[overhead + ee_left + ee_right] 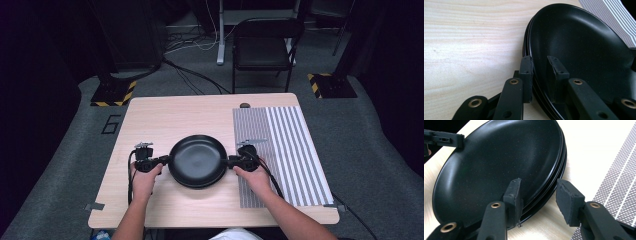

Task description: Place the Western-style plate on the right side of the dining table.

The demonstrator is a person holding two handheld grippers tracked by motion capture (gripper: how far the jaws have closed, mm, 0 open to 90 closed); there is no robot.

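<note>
A pale wooden table (165, 117) is carrying a striped mat (290, 150) along its right side, and a stack of black plates (197, 161) is sitting near the table's front middle, just left of the mat's edge. In the gripper views the stack is showing several rims nested under the top plate, though the exact count is hard to tell. The person's left hand (144, 182) is holding the left gripper (161, 161) against the stack's left rim. In the left gripper view this gripper (541, 75) is straddling the rim, with one jaw lying inside the top plate (584, 50) and the other outside against the stacked edges; the jaws are standing fairly close together around the rims, but whether they are actually pinching is not something I can tell. The right hand (257, 179) is holding the right gripper (231, 161) at the stack's right rim. In the right gripper view that gripper (539, 200) is spread wide: one jaw is lying on the inside of the plates (499, 165), while the other is standing clear of the rim, over the table beside the mat (616, 187).
</note>
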